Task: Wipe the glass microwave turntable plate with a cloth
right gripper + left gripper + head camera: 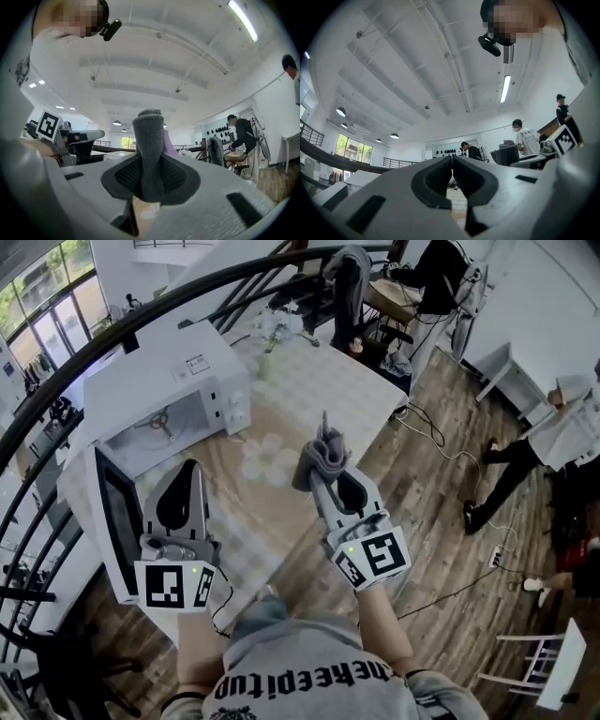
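cloth point(149, 140), grey and thick, is pinched in the middle by the jaws of the right gripper point(330, 474), with a folded end poking up past the tips. it looks soft and floppy, so it should mould to a curved surface. the grip sits well down the fold, which leaves enough loose fabric to wipe with. the left gripper point(451, 164) has its jaws pressed together with nothing between them. both tools are raised and tilted up toward the ceiling.

the plate point(270, 461) looks to be the pale round disc lying flat on the table point(352, 395), just beyond the right gripper and in front of the microwave point(187, 367). being glass, it is probably heavy for its size, rigid, smooth and breakable. it may slide on the tablecloth when rubbed. the free left tool would best steady it at the rim, by pressing down or nipping the edge, while the cloth works the face.

the microwave's door point(117, 512) hangs open close to the left gripper and could be knocked. inside, the turning ring point(164, 423) sits bare. a vase of flowers point(272, 329) stands at the far end of the table, well apart from the plate. a dark railing point(141, 320) curves behind, and people point(562, 427) are off to the right.
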